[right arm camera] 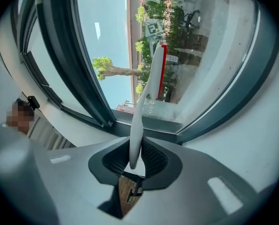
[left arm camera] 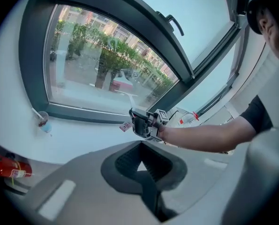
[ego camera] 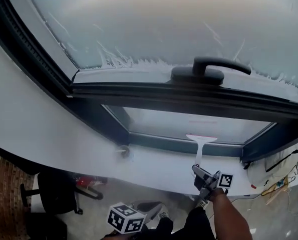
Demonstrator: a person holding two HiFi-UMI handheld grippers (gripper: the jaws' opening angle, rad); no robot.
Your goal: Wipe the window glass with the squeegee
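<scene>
Idly, the left tool [left arm camera: 141, 172] hangs pressed together on nothing, while the right tool [right arm camera: 132, 161] pinches the bottom end of the squeegee [right arm camera: 151, 78], whose blade is up at the lower window glass [ego camera: 189, 124]; it looks light, stiff and slim, best held low on its handle.

The white plastic squeegee [right arm camera: 139, 121] has a red strip along its blade (vivid against the green trees outside). The dark grey metal window frame [ego camera: 189, 96] carries a black lever handle [ego camera: 209, 69]. Black-and-white squares pattern the marker cube [ego camera: 125, 218].
</scene>
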